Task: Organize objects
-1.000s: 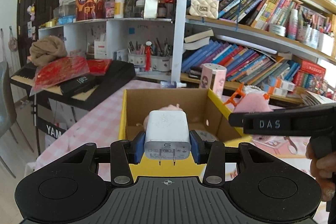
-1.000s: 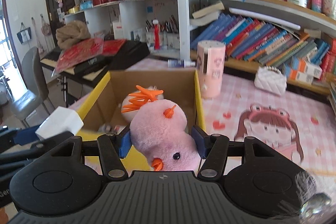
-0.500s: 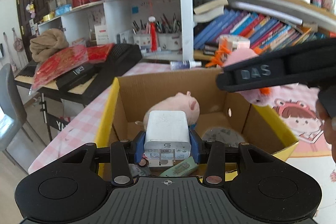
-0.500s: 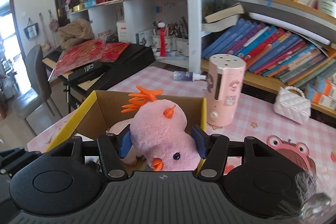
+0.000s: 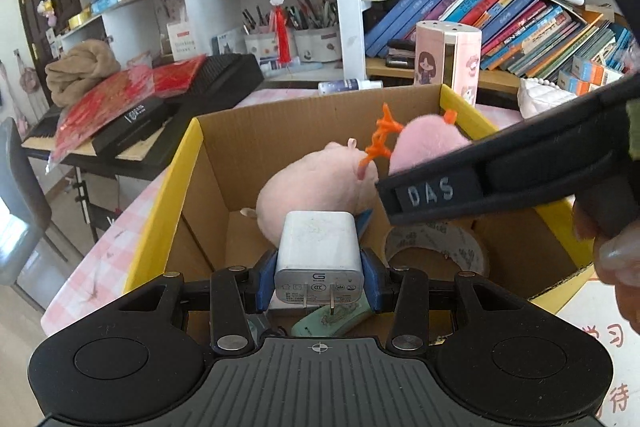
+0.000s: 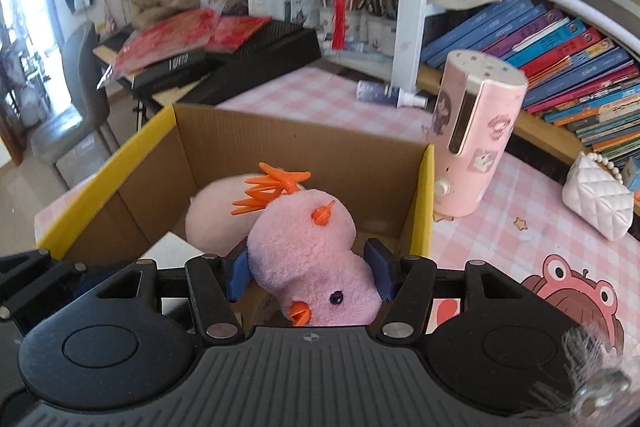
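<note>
My left gripper (image 5: 318,277) is shut on a white wall charger (image 5: 319,251) and holds it over the near edge of the open cardboard box (image 5: 256,143). My right gripper (image 6: 308,277) is shut on a pink plush bird with orange spikes (image 6: 312,259), held inside the box (image 6: 280,143) near its right wall. The bird (image 5: 430,141) also shows in the left wrist view. A pale pink plush pig (image 5: 316,191) lies in the box, and shows behind the bird (image 6: 212,215). A tape roll (image 5: 434,247) and a green case (image 5: 332,319) lie on the box floor.
A pink cylinder with stickers (image 6: 476,135) stands just right of the box. A small spray bottle (image 6: 388,93) lies behind it. A white quilted purse (image 6: 598,201) sits at the right. Bookshelves (image 5: 500,15) stand behind, and a keyboard with red packets (image 5: 132,115) at the left.
Both grippers have moved forward and down over the box. The bird now sits lower, inside the box walls, and the charger hangs over the box interior.
</note>
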Available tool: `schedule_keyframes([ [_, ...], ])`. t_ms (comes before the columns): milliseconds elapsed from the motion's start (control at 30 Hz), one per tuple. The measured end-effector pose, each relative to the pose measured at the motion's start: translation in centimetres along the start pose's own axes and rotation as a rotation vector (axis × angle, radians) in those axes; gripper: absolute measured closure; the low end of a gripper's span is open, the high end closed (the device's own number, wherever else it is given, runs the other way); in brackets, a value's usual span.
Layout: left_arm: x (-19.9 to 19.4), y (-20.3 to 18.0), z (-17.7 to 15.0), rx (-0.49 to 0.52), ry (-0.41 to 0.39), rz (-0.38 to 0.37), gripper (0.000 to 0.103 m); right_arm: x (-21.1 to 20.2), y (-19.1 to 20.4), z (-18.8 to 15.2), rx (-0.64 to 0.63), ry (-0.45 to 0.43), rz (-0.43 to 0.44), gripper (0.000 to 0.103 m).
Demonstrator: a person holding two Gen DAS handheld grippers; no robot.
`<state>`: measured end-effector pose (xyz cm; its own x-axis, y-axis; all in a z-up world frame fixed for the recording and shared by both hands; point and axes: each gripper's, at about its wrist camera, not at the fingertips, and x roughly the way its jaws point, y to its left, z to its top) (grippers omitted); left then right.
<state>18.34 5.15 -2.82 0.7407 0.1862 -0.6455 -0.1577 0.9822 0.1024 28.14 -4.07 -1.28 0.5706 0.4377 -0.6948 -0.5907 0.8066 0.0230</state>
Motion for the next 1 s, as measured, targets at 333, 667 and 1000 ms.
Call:
schedule_keyframes([
  [333, 0.3, 0.3, -0.1, -0.014, 0.008, 0.003, 0.061, 1.4, 1.0, -0.3, -0.073, 0.036, -0.011, 0.047],
  [667, -1.0, 1.2, -0.5, -0.035, -0.022, 0.031, 0.038, 2.1, 1.7, -0.2, -0.118, 0.064, -0.021, 0.045],
  [1000, -4.3, 1.7, -0.6, -0.03, -0.112, 0.028, 0.015, -1.3, 1.6, -0.6, -0.036, -0.008, -0.031, 0.029],
])
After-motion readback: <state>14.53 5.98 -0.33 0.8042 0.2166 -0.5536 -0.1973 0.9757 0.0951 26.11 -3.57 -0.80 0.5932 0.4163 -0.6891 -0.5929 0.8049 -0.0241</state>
